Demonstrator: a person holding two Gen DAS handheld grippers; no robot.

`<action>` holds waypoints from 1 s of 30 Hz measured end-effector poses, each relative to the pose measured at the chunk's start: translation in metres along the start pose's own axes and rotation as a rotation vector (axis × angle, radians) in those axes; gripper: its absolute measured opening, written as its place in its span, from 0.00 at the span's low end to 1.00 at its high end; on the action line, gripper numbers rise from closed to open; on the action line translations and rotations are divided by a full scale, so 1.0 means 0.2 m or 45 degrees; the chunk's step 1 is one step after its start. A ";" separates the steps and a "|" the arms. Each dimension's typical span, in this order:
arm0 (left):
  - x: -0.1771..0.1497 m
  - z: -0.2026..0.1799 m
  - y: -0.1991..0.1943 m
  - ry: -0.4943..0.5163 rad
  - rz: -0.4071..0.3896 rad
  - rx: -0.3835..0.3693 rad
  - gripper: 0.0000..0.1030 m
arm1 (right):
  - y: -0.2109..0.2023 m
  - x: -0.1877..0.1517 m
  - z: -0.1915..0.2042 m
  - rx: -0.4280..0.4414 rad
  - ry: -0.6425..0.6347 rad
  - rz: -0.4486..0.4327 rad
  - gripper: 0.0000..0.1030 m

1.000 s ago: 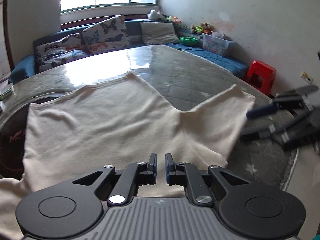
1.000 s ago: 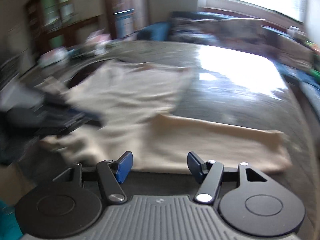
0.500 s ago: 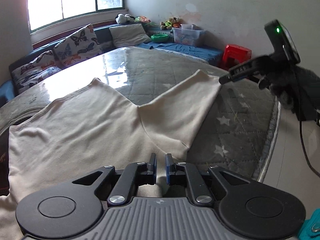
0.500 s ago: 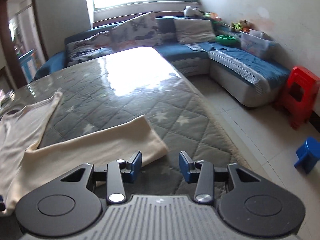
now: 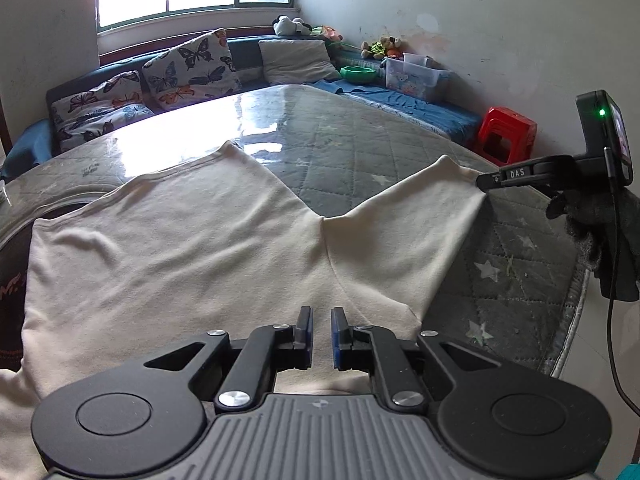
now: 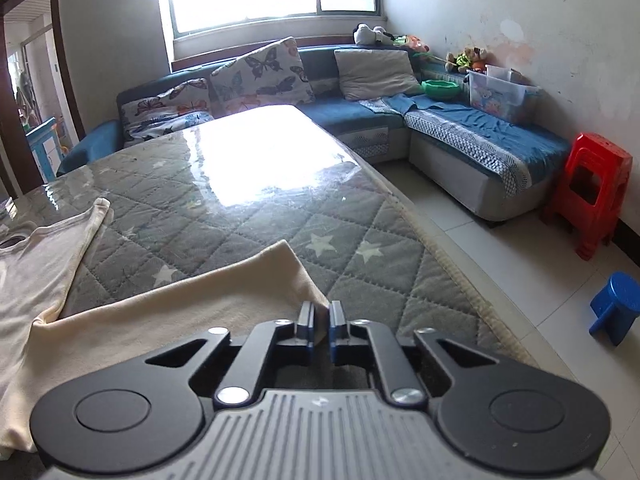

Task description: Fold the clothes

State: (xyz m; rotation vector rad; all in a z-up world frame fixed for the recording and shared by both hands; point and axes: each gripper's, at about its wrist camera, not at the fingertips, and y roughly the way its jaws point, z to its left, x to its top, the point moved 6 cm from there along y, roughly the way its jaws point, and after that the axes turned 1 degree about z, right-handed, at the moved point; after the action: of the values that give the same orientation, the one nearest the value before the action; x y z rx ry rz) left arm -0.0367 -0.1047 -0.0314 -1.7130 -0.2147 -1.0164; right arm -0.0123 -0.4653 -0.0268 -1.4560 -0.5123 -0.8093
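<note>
A cream garment (image 5: 180,248) lies spread on the grey quilted table cover (image 5: 360,152), with two long parts forking away from me. My left gripper (image 5: 321,320) is at the garment's near edge, just below the fork, jaws shut with cloth between the pads. In the right wrist view, my right gripper (image 6: 319,316) is shut on the end corner of the garment's (image 6: 160,320) right-hand part. From the left wrist view the right gripper (image 5: 484,182) pinches that same tip, held by a gloved hand (image 5: 592,220).
The table's right edge (image 5: 576,320) runs close to the right gripper. Beyond it are a tiled floor, a red stool (image 6: 592,192), a small blue stool (image 6: 616,304) and a blue corner sofa (image 6: 460,140) with cushions. A dark round object (image 5: 12,280) lies under the garment's left side.
My right gripper swung over to the end of the garment's right-hand part, and its jaws went from wide open to shut on the corner. The left gripper kept its place and stayed shut.
</note>
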 end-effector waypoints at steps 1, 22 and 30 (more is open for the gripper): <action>0.00 -0.01 0.00 0.007 0.001 -0.004 0.10 | -0.01 0.01 0.00 0.005 0.004 -0.014 0.04; -0.04 0.19 -0.16 -0.088 -0.074 0.064 0.26 | -0.50 0.42 0.44 0.222 -0.271 -0.306 0.04; -0.19 0.47 -0.35 -0.244 -0.120 0.191 0.34 | -0.68 0.44 1.04 0.454 -0.546 -0.367 0.04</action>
State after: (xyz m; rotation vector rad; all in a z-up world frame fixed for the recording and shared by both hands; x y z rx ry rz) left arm -0.0531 0.0157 -0.0138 -1.6748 -0.4876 -0.8805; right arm -0.0233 -0.2663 0.1453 -1.2342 -1.1531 -0.5847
